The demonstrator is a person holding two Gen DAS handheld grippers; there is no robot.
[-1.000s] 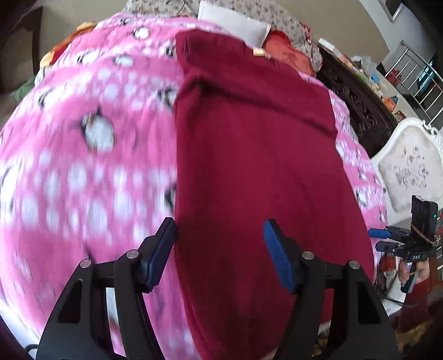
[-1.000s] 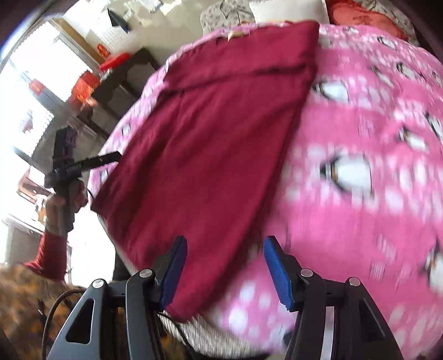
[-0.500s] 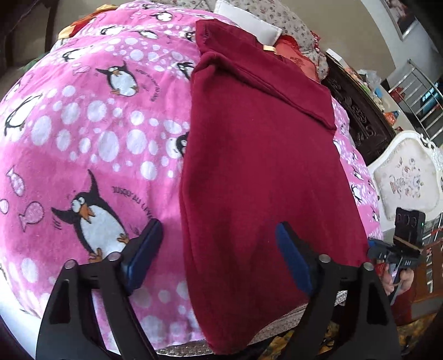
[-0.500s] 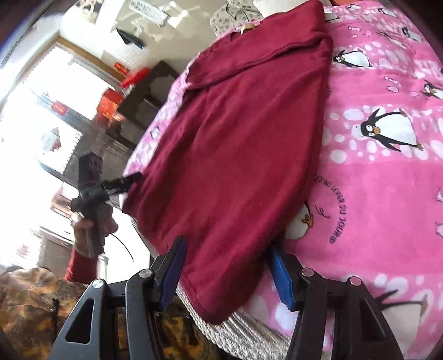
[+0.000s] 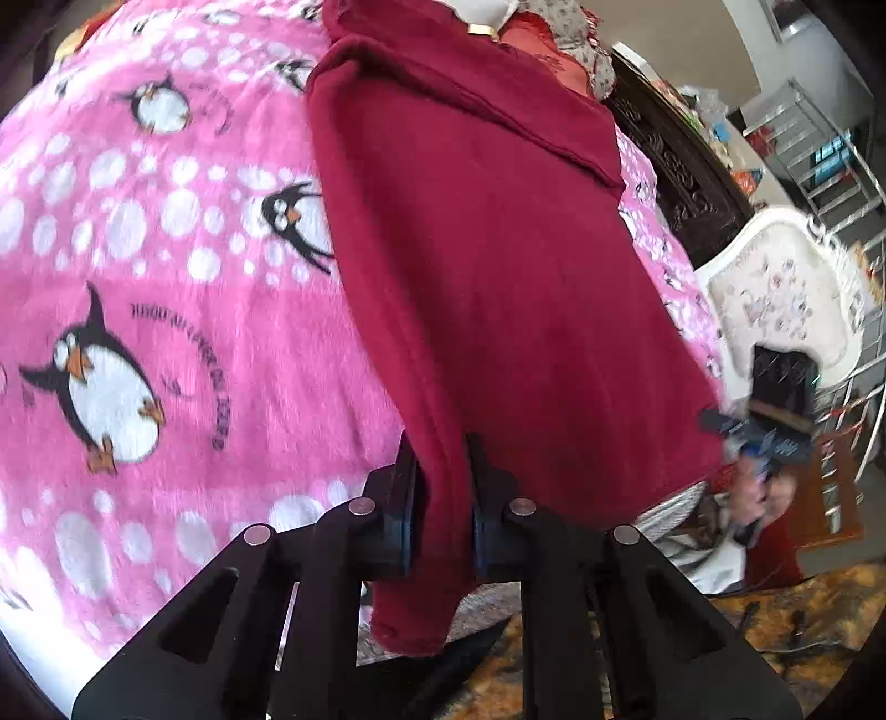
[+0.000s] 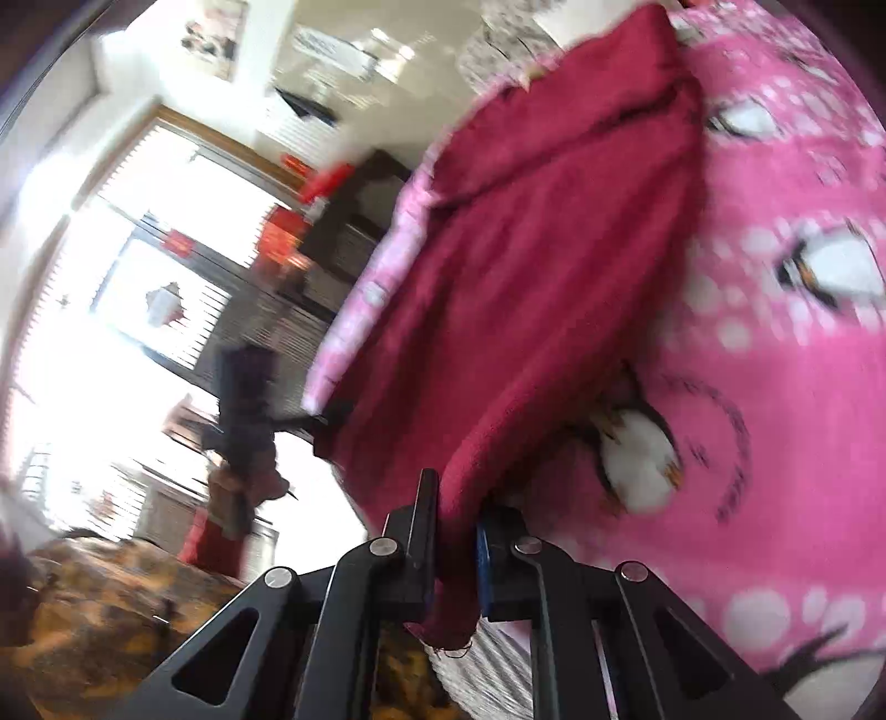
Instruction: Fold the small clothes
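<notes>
A dark red garment lies lengthwise on a pink penguin blanket, its far part folded over. My left gripper is shut on the garment's near left corner, which bunches between the jaws and hangs below them. In the right wrist view my right gripper is shut on the near right corner of the same garment, lifted a little off the blanket. The other gripper shows blurred in each view, at the right in the left wrist view and at the left in the right wrist view.
The bed's near edge runs just below both grippers. A white carved chair and dark wooden furniture stand to the right of the bed. Pillows lie at the far end. A bright window is beyond the bed's side.
Both grippers went from open over the garment's near edge to shut on its near corners. The near hem now bunches and lifts from the blanket.
</notes>
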